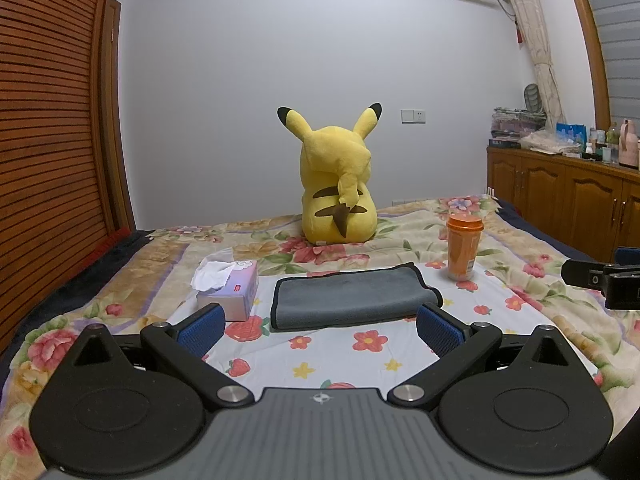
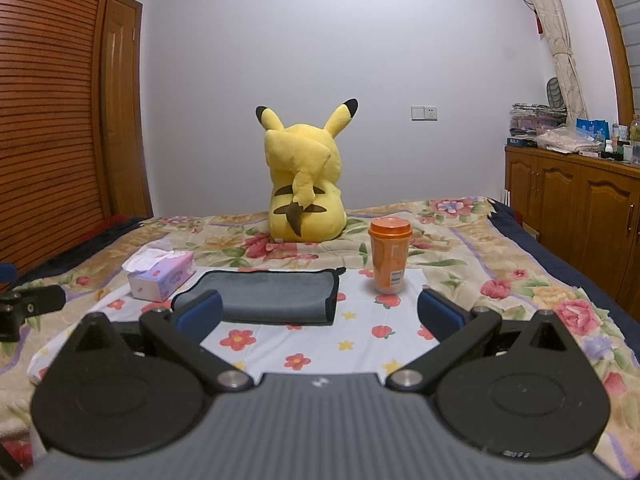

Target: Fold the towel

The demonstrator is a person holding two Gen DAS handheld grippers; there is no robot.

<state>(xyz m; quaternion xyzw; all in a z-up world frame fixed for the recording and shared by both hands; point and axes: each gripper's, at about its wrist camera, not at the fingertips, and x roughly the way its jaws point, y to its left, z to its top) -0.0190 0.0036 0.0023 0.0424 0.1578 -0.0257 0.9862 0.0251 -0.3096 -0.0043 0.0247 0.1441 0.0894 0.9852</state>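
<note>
A grey towel with black trim [image 1: 352, 294] lies folded on a white floral cloth [image 1: 340, 356] on the bed. It also shows in the right wrist view [image 2: 272, 296]. My left gripper [image 1: 320, 328] is open and empty, hovering just in front of the towel's near edge. My right gripper [image 2: 320, 316] is open and empty, in front of the towel's right end; its left fingertip [image 2: 198, 314] overlaps the towel's near left corner in view. The right gripper also shows at the right edge of the left wrist view [image 1: 600, 280].
A tissue box [image 1: 230, 286] sits left of the towel. An orange cup with lid [image 1: 463, 248] stands right of it, also in the right wrist view [image 2: 390, 256]. A yellow plush toy [image 1: 338, 184] sits behind. Wooden cabinets [image 2: 572, 208] line the right.
</note>
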